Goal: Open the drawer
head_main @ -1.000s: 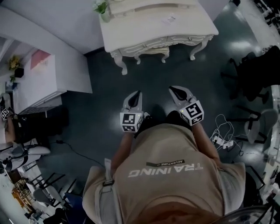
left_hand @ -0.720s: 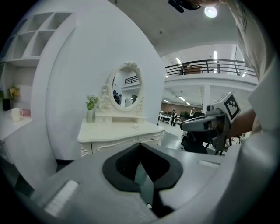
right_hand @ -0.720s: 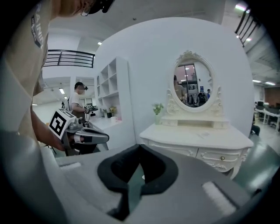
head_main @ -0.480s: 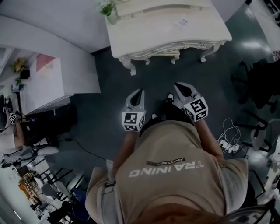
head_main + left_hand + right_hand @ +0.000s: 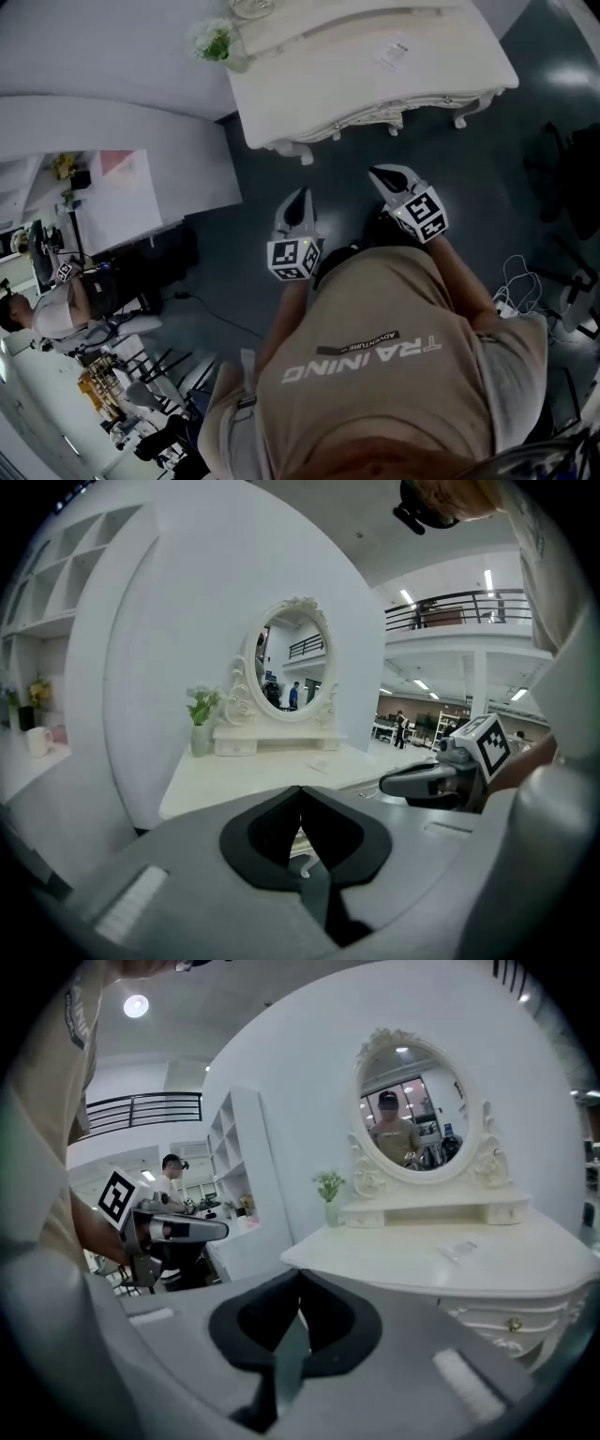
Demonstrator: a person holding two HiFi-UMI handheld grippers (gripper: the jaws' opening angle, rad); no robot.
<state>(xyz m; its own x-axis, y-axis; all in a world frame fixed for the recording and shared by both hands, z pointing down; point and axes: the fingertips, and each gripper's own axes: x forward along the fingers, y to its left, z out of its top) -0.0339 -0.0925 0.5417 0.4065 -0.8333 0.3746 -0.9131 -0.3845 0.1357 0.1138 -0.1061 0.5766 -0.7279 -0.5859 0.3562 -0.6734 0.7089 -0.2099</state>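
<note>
The shell of my left gripper (image 5: 301, 789) is looking like smooth matt grey plastic, and the lining inside its jaws is showing matt black. My right gripper (image 5: 298, 1275) is showing the same finish. The dressing table (image 5: 356, 66) is appearing as white painted wood, smooth on top and carved along the front. Its mirror (image 5: 411, 1115) is reflecting clearly. The drawer knob (image 5: 511, 1323) is glinting like yellow metal. The dark floor (image 5: 234, 272) is shining glossy. My shirt (image 5: 375, 375) is looking like soft beige cloth.
</note>
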